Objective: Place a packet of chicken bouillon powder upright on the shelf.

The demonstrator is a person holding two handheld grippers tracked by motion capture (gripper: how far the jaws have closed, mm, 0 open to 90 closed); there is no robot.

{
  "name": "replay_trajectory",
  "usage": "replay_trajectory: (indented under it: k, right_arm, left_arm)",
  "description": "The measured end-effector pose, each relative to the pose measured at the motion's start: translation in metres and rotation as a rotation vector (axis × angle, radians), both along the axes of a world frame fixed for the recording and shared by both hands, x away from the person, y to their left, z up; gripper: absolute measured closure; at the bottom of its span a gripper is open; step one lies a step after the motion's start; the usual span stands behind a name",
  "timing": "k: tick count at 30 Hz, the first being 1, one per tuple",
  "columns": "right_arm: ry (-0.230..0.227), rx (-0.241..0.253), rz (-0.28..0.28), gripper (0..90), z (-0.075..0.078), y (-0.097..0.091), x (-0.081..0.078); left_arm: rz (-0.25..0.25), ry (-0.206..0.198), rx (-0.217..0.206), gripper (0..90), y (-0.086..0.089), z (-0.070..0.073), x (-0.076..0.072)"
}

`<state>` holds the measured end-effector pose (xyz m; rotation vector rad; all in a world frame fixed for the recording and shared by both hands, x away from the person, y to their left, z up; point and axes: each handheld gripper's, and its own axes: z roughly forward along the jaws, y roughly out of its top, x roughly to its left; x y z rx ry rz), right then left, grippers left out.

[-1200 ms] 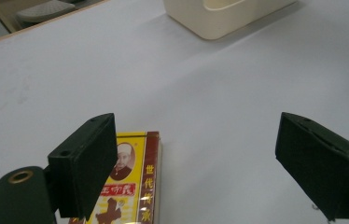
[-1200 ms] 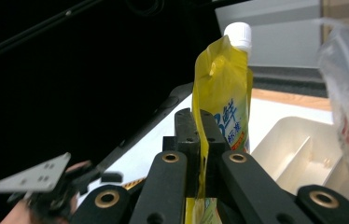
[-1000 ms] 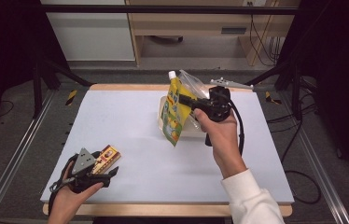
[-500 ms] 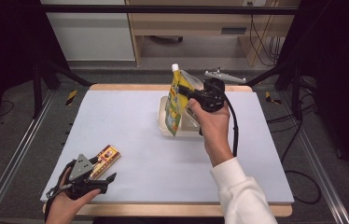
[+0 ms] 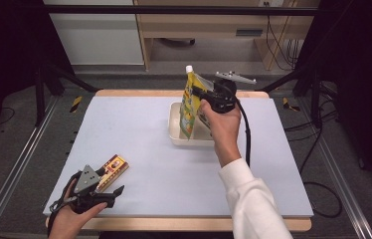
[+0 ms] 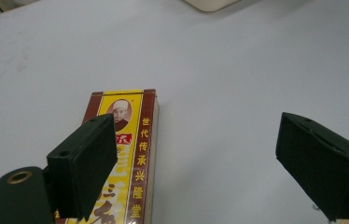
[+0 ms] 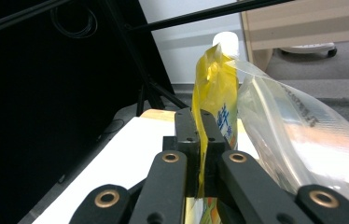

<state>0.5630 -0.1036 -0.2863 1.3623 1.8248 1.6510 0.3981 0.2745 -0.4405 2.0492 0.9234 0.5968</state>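
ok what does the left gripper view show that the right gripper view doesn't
Left gripper view: the red and yellow box lying flat on the white table, by the open left tool, with a cream tray's corner at the top edge.

Right gripper view: the right tool shut on the yellow spout pouch, its white cap on top, and a clear plastic bag beside it.

Both: the white table surface.
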Motion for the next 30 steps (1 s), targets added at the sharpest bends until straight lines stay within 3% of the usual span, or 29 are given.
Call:
replay_trajectory:
  k: [11,19,30]
  right_arm:
    - [-0.011,-0.045,-0.056,90.0,0.0,0.001,0.015]
    - [0.0,-0.037,-0.088,90.0,-0.005,0.002,0.025]
    - [0.002,-0.063,-0.119,90.0,-0.007,0.012,0.031]
  left_arm:
    - [-0.007,0.003,0.006,12.3,-0.001,-0.001,0.0]
    - [-0.009,0.008,0.006,12.3,-0.001,-0.001,0.0]
    - [-0.019,0.008,0.009,12.3,-0.002,-0.002,0.0]
